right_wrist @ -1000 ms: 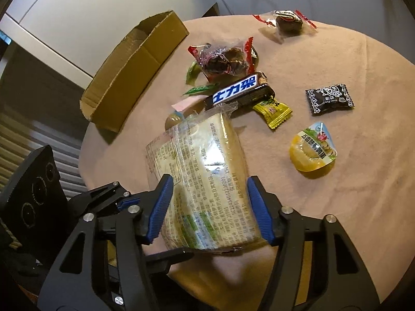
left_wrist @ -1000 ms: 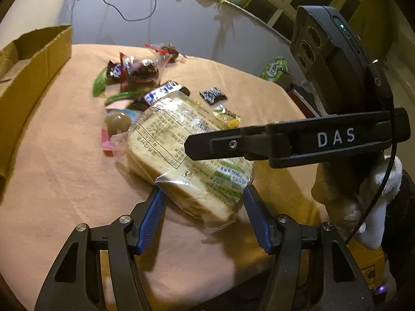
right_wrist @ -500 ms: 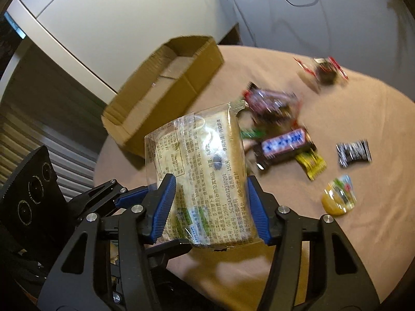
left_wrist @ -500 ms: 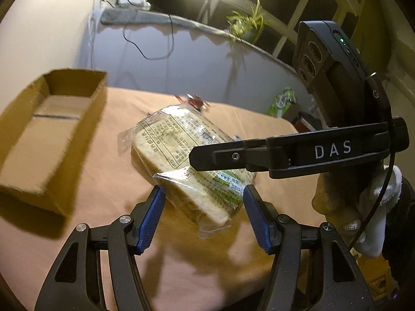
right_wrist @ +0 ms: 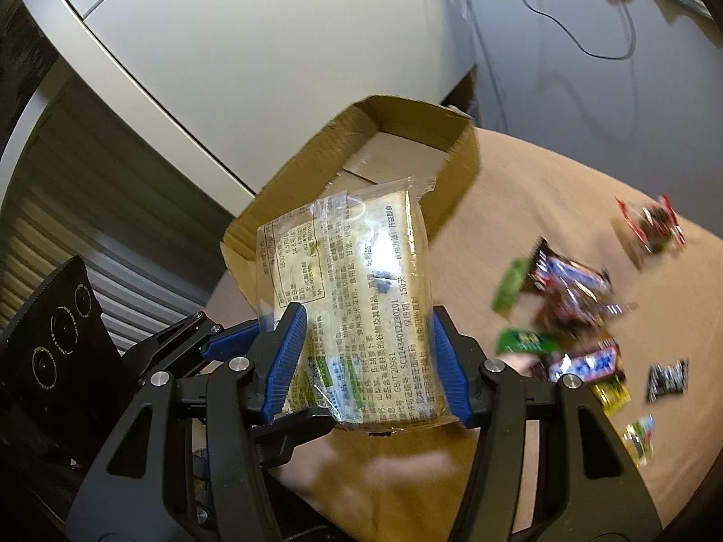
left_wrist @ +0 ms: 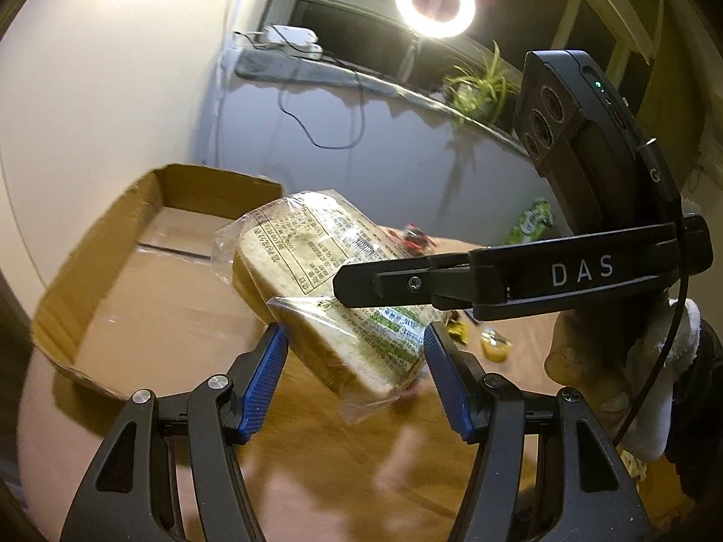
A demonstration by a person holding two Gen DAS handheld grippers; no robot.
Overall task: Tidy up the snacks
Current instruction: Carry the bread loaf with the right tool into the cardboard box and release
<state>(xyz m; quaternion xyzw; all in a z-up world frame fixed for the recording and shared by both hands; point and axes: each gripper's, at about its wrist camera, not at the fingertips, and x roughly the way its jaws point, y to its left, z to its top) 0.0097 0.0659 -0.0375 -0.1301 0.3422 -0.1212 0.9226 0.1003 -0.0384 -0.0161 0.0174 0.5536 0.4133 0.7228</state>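
A clear bag of sliced bread (left_wrist: 325, 280) hangs in the air above the table, also seen in the right wrist view (right_wrist: 357, 298). My left gripper (left_wrist: 354, 361) and my right gripper (right_wrist: 368, 361) are both shut on its near end, at right angles to each other. The open cardboard box (left_wrist: 149, 271) lies beyond and left of the bread; in the right wrist view the box (right_wrist: 397, 153) sits behind the bread. Its floor shows nothing inside.
Several wrapped snacks lie on the tan tablecloth (right_wrist: 542, 207): a blue chocolate bar (right_wrist: 583, 363), a black packet (right_wrist: 669, 379), a yellow candy (right_wrist: 612, 395), a jelly cup (right_wrist: 639, 438) and a red-ended sweet (right_wrist: 653, 221). A wall stands behind the box.
The bread has been lifted from the table and carried left toward the box by both grippers. The box has come closer and the snack pile has dropped away to the right.
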